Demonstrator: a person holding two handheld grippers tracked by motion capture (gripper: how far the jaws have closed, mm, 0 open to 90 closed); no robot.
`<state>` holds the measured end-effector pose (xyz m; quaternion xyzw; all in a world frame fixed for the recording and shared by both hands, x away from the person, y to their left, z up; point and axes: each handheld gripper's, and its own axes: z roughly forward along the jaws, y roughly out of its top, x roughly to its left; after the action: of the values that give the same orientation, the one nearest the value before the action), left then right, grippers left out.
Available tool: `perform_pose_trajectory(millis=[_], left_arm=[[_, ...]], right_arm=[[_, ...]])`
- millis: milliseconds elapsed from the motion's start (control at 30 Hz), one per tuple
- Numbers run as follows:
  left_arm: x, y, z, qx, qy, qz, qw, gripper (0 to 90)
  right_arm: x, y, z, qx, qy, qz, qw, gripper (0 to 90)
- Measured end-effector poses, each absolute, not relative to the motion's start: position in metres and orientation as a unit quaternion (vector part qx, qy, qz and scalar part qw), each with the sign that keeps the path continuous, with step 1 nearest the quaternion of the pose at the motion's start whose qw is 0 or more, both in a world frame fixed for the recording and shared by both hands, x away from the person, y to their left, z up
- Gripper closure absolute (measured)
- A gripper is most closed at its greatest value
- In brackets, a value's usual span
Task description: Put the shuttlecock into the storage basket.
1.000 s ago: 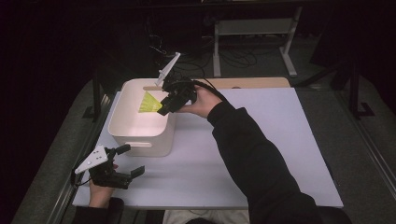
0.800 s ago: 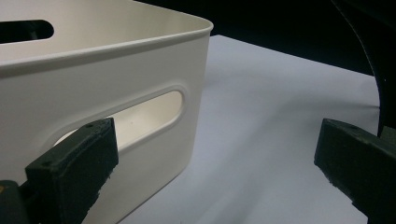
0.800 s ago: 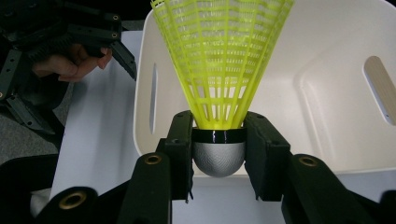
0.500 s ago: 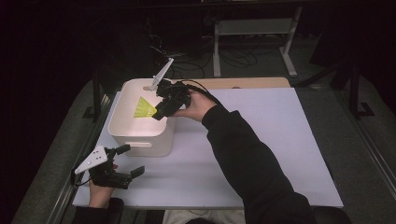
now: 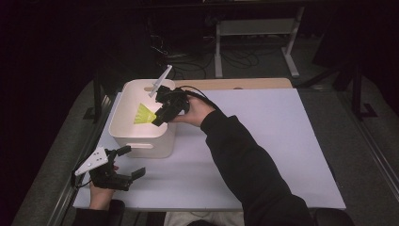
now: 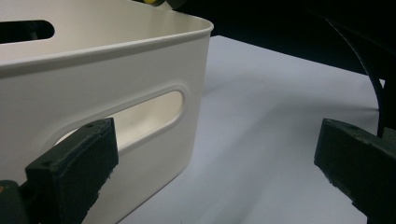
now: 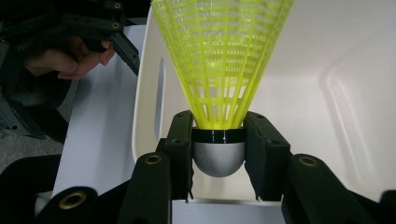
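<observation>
A yellow-green shuttlecock with a grey rounded cork is clamped at its base between the jaws of my right gripper. In the high view that right gripper holds the shuttlecock over the inside of the white bin, skirt pointing left. My left gripper rests open near the table's front left corner, just in front of the bin. In the left gripper view its two black pads stand wide apart, facing the bin's handle slot.
The bin sits on a white table top with broad free surface to its right. A wooden board runs along the far edge. Dark floor, cables and a metal stand lie beyond.
My right gripper has carried the shuttlecock to the left and lower, from the bin's far right rim to over its inside. The left gripper has stayed put.
</observation>
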<state>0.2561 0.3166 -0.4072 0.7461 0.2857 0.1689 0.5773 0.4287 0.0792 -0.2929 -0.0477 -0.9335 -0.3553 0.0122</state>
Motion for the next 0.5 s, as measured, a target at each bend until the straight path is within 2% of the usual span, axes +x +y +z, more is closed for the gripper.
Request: perform_pose_trajectory(millis=[500], left_arm=[[0.256,0.317,-0.407,0.746,0.286,0.169,0.577,0.0]], right_arm=[[0.429,0.087,-0.305,-0.046,-0.936,-0.349,0.017,63.0]])
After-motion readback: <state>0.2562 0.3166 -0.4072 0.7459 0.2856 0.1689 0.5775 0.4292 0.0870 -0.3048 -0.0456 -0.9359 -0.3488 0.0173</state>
